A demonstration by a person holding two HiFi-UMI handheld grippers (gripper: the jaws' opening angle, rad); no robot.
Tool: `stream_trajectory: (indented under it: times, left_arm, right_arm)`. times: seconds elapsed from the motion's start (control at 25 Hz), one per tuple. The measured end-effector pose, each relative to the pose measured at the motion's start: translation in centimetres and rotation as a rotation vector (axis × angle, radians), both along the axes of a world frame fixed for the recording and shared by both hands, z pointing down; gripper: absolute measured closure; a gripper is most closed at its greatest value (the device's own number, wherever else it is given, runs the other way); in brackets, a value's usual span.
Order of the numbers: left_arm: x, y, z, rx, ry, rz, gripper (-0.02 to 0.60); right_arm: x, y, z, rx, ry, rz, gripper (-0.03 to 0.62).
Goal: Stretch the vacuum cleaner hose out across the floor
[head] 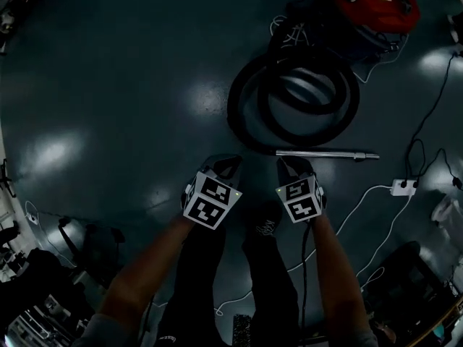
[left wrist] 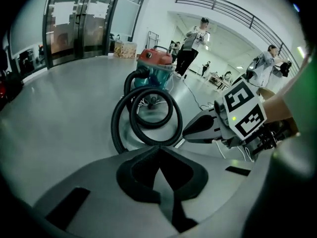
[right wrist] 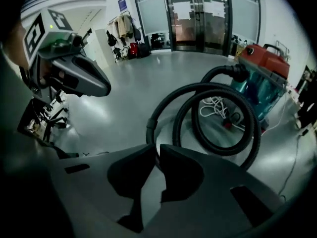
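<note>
My head camera looks steeply down past my forearms at the floor point(head: 108, 85). Cameras on my left gripper point(head: 228, 165) and right gripper point(head: 293, 166) sit close behind their jaws, facing forward and low. All three views share the coiled hose point(head: 239, 114) and the vacuum cleaner point(head: 369, 2).

Dim head view, glare patches on floor point(head: 145, 63), fisheye-warped gripper views

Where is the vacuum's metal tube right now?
In the head view the metal tube lies on the floor just ahead of the right gripper, along the near edge of the coiled hose.
</note>
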State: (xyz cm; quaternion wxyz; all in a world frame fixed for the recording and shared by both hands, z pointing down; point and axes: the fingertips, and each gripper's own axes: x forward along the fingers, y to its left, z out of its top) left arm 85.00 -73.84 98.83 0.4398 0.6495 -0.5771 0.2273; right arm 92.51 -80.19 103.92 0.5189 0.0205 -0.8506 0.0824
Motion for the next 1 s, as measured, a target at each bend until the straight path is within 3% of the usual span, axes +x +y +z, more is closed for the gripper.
stream_trajectory:
  times: [0.28, 0.6, 1.0]
  left_arm:
    - [-2.3, 2.3, 9.6, -0.035, 0.022, -0.059, 0.572]
    - [-2.9, 4.9, 15.6, -0.055, 0.025, -0.034, 0.572]
    - [-2.7, 4.4, 17.4, -0.026, 0.045, -0.017, 0.572]
  right_arm:
    - [-2.9, 2.9, 11.7, -0.034, 0.057, -0.131, 0.431]
    - [-4.2, 5.0, 21.6, 0.007, 0.134, -0.32, 0.428]
    - [-4.8, 5.7, 26.1, 0.026, 0.124, -0.437, 0.428]
